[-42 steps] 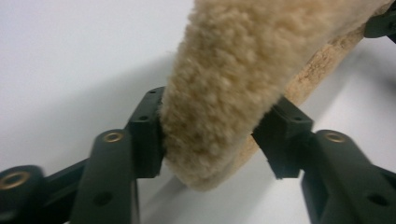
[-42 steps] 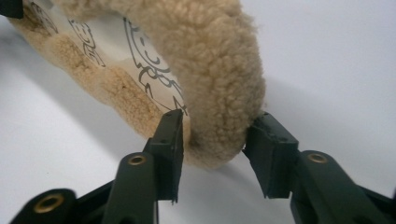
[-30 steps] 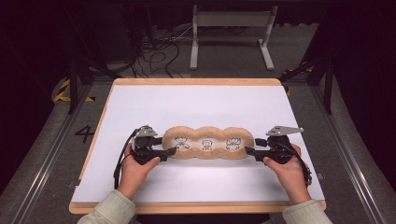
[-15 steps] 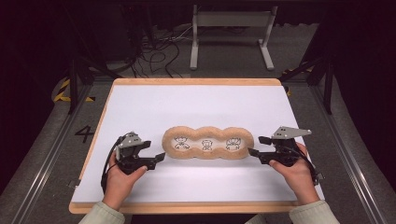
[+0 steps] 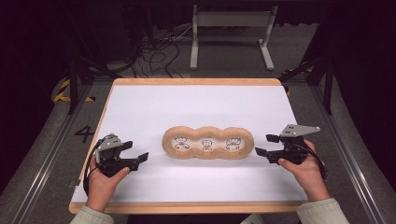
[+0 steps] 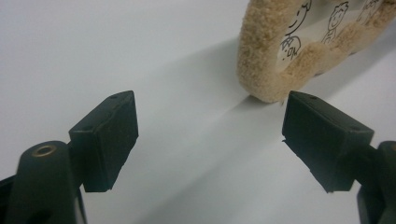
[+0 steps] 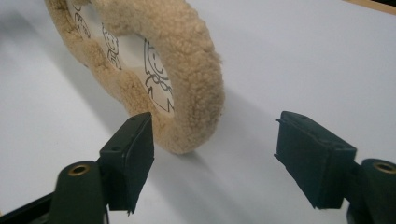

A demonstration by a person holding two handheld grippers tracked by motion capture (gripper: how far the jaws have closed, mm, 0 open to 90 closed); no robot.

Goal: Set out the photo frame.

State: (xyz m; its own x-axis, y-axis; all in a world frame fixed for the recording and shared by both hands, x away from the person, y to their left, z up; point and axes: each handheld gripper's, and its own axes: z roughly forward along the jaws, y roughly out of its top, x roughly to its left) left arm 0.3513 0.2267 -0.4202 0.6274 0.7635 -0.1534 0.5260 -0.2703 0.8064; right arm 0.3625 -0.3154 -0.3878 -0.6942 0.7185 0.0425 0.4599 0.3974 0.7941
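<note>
We've set the fleecy pad (image 5: 208, 143) down between us; left tool (image 5: 134, 153) and right tool (image 5: 264, 144), just opening, stand wide and empty.

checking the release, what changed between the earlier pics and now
Both grippers let go of the fuzzy tan frame and drew outward: left gripper leftward, right gripper rightward, their jaws having just been opening with nothing between them. The frame stayed put on the white table.

One fleecy tan pouch (image 5: 208, 143) with three drawn figures, two claws, one white table (image 5: 196, 105).
</note>
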